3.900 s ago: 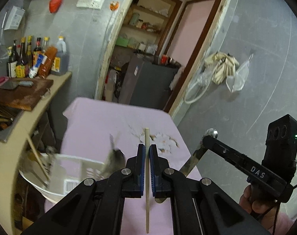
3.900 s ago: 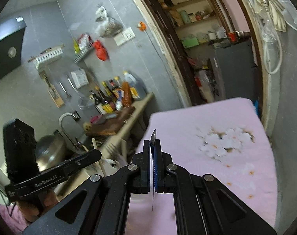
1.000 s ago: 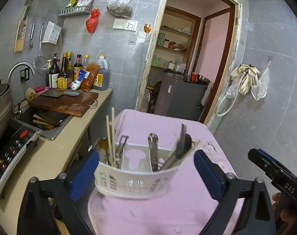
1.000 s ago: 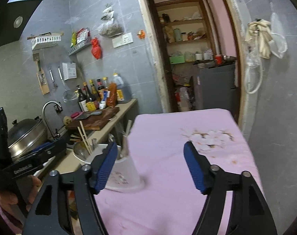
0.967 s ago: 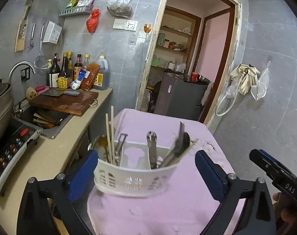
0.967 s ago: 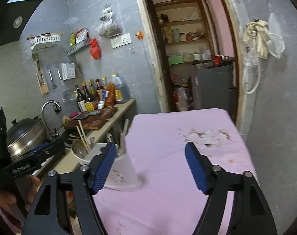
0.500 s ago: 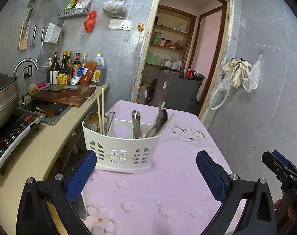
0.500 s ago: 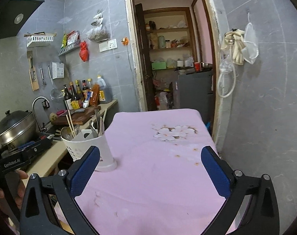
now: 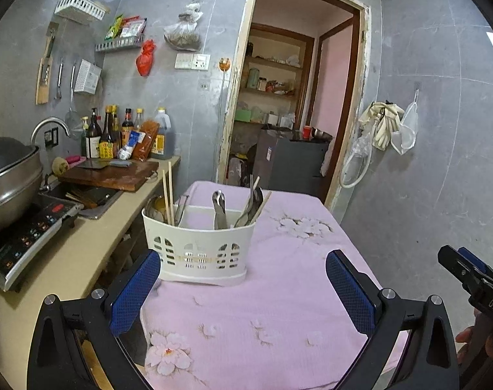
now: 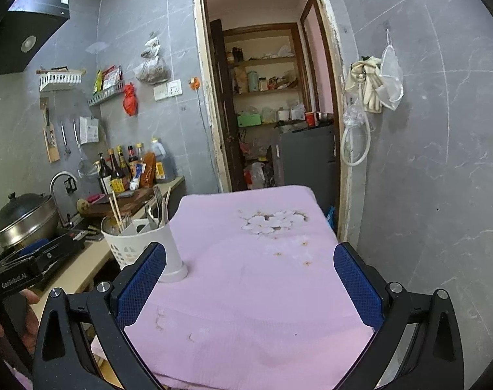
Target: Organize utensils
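Note:
A white slotted utensil holder (image 9: pixel 199 250) stands on the left side of the pink-clothed table (image 9: pixel 279 292). It holds wooden chopsticks (image 9: pixel 168 191) at its left end, a metal spoon (image 9: pixel 219 208) in the middle and more cutlery (image 9: pixel 254 201) at its right end. My left gripper (image 9: pixel 241 287) is open and empty, well in front of the holder. The holder also shows in the right wrist view (image 10: pixel 142 243). My right gripper (image 10: pixel 249 279) is open and empty over the table's near part.
A kitchen counter (image 9: pixel 77 250) runs along the table's left with an induction cooker (image 9: pixel 22 234), a steel pot (image 9: pixel 9 175), a sink, a cutting board (image 9: pixel 110 172) and sauce bottles (image 9: pixel 116 136). A doorway (image 10: pixel 272 110) opens behind the table. A grey wall is on the right.
Both grippers, earlier shut on a chopstick and a knife, are now open and empty. They have pulled back from the holder, which now appears farther away.

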`<state>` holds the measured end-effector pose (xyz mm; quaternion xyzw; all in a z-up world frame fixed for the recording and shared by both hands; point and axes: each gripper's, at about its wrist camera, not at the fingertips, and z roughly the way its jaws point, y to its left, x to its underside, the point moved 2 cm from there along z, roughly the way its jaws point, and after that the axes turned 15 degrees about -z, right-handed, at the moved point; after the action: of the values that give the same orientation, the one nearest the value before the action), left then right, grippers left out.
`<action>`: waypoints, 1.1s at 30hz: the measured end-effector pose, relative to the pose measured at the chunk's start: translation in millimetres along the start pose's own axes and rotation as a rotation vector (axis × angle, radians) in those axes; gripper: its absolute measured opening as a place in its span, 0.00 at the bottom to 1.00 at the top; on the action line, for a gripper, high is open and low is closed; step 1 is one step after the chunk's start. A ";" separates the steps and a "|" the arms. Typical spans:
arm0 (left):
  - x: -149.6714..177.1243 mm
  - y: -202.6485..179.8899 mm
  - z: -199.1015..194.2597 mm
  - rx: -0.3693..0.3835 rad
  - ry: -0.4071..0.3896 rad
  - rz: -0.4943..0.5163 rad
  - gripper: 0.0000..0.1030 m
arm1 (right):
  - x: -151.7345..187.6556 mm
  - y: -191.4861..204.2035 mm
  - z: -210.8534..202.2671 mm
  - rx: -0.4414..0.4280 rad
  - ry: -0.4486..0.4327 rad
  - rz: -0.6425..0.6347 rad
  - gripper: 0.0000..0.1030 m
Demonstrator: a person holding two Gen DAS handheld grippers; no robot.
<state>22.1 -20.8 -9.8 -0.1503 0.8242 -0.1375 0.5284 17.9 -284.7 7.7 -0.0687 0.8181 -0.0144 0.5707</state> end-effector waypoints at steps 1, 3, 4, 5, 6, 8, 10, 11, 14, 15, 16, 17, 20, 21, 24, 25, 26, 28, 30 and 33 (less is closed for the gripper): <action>-1.4 -0.9 0.7 0.002 -0.002 0.004 0.99 | -0.7 -0.1 -0.7 0.003 -0.004 -0.001 0.99; -2.6 -2.0 1.2 0.003 -0.005 0.008 0.99 | -1.9 -1.1 -0.9 0.004 -0.010 0.001 0.99; -3.3 -2.2 1.6 0.004 -0.005 0.009 0.99 | -2.4 -0.2 -0.5 0.003 -0.010 0.001 0.99; -3.7 -2.3 1.8 0.004 -0.006 0.011 0.99 | -2.8 0.1 0.4 0.001 -0.009 0.000 0.99; -3.8 -2.6 2.1 0.003 -0.007 0.011 0.99 | -2.9 0.3 -0.2 0.001 -0.008 0.000 0.99; -3.9 -2.6 2.3 0.004 -0.004 0.011 0.99 | -3.9 0.5 0.7 -0.003 -0.008 0.000 0.99; -4.0 -2.7 2.3 0.003 -0.002 0.009 0.99 | -4.3 0.8 0.6 -0.005 -0.007 -0.001 0.99; -3.5 -2.9 1.9 0.003 -0.001 0.008 0.99 | -4.5 1.1 0.9 -0.007 -0.006 -0.001 0.99; -2.9 -2.8 1.4 0.002 0.001 0.007 0.99 | -3.6 2.7 0.3 -0.009 -0.003 -0.002 0.99; -3.0 -2.9 1.3 0.002 0.001 0.007 0.99 | -3.5 2.6 -0.1 -0.009 -0.003 -0.003 0.99; -2.9 -2.8 1.4 0.003 -0.001 0.008 0.99 | -3.4 3.0 -0.5 -0.009 -0.003 -0.004 0.99; -2.9 -2.8 1.5 0.003 0.000 0.007 0.99 | -3.3 3.1 -0.7 -0.008 -0.003 -0.004 0.99; -2.9 -3.0 1.5 0.004 0.001 0.008 0.99 | -3.6 3.2 -0.6 -0.009 -0.003 -0.004 0.99; -2.9 -3.1 1.4 0.005 0.001 0.008 0.99 | -3.6 3.3 -0.7 -0.009 -0.003 -0.004 0.99; -0.4 -3.0 1.1 0.007 0.002 0.009 0.99 | -3.5 3.3 -0.4 -0.010 -0.001 -0.005 0.99; -0.5 -3.1 1.1 0.007 0.003 0.009 0.99 | -3.4 3.0 -0.7 -0.010 -0.001 -0.004 0.99; -0.4 -3.3 1.0 0.006 0.002 0.009 0.99 | -3.7 3.4 -0.5 -0.010 -0.002 -0.005 0.99; -0.4 -3.6 0.9 0.006 0.002 0.009 0.99 | -3.7 3.2 -0.2 -0.011 -0.001 -0.006 0.99; -0.3 -3.7 0.7 0.006 0.001 0.008 0.99 | -3.6 3.2 -0.2 -0.011 0.000 -0.007 0.99; -0.5 -3.4 1.1 0.006 0.004 0.008 0.99 | -3.1 3.5 -0.2 -0.012 0.000 -0.007 0.99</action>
<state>23.6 -23.8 -8.4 -0.1451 0.8254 -0.1382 0.5278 18.4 -280.9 10.3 -0.0751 0.8179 -0.0116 0.5703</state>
